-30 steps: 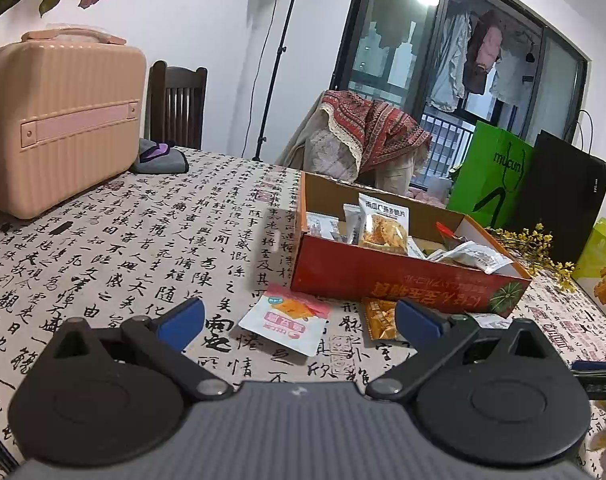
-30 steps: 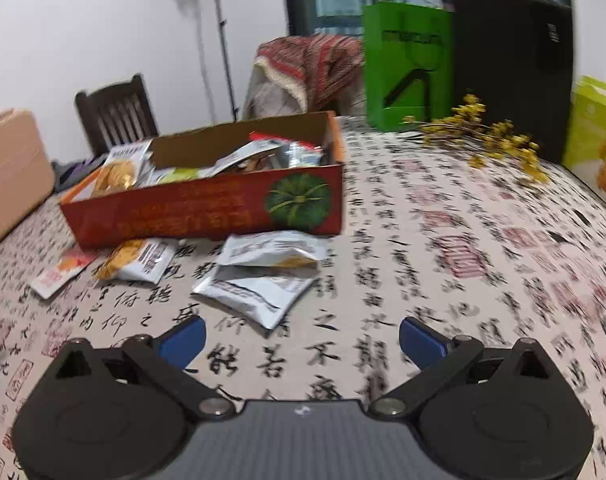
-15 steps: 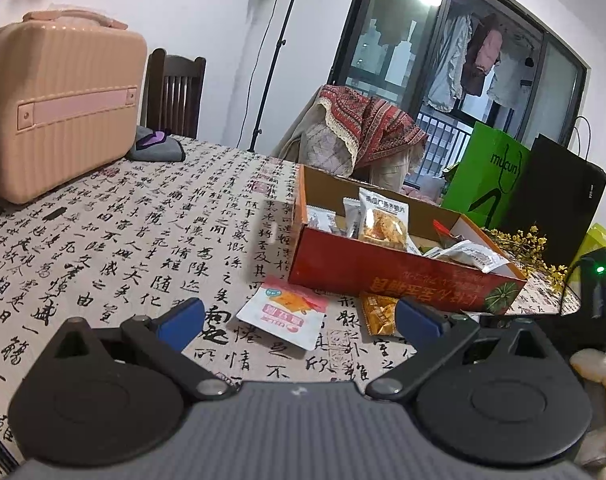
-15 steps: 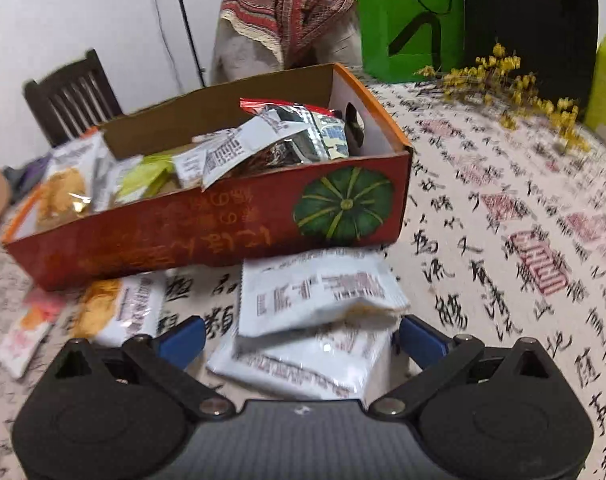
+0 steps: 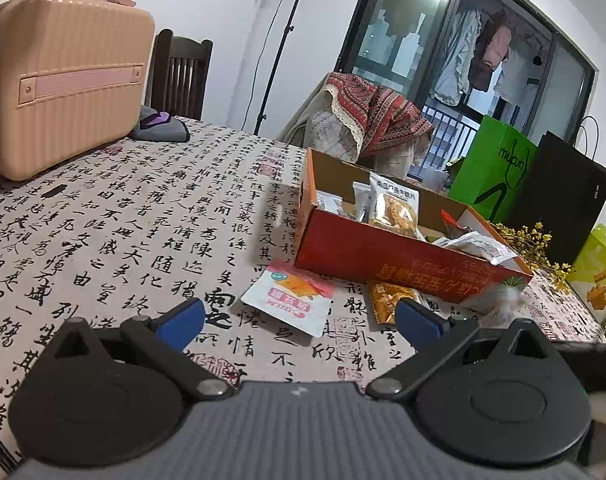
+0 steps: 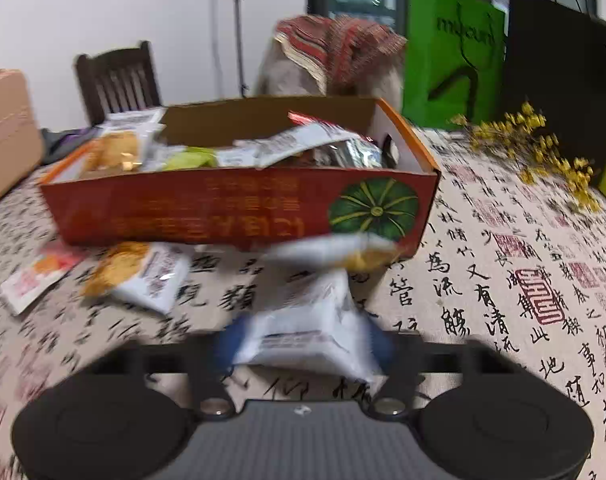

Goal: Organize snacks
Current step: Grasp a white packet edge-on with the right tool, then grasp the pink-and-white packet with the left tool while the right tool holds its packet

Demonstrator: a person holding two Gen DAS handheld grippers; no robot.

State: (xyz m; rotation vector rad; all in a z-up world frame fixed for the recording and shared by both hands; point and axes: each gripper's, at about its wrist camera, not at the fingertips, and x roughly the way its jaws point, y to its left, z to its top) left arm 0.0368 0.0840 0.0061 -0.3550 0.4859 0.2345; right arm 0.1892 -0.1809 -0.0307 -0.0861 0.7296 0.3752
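Snack packet [image 6: 307, 320] — white, crinkled, blurred — sits pinched between the just-closed right tool [image 6: 305, 346] fingers.

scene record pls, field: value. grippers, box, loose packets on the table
right gripper: jaws have just been closing, now shut on white packet
left gripper: open, nothing between the jaws
box: red carton with pumpkin print, open top, holds several snack packets
loose on tablecloth: pink-and-white packet, orange-and-white packet, second white packet against the box front
blur: right wrist view is smeared
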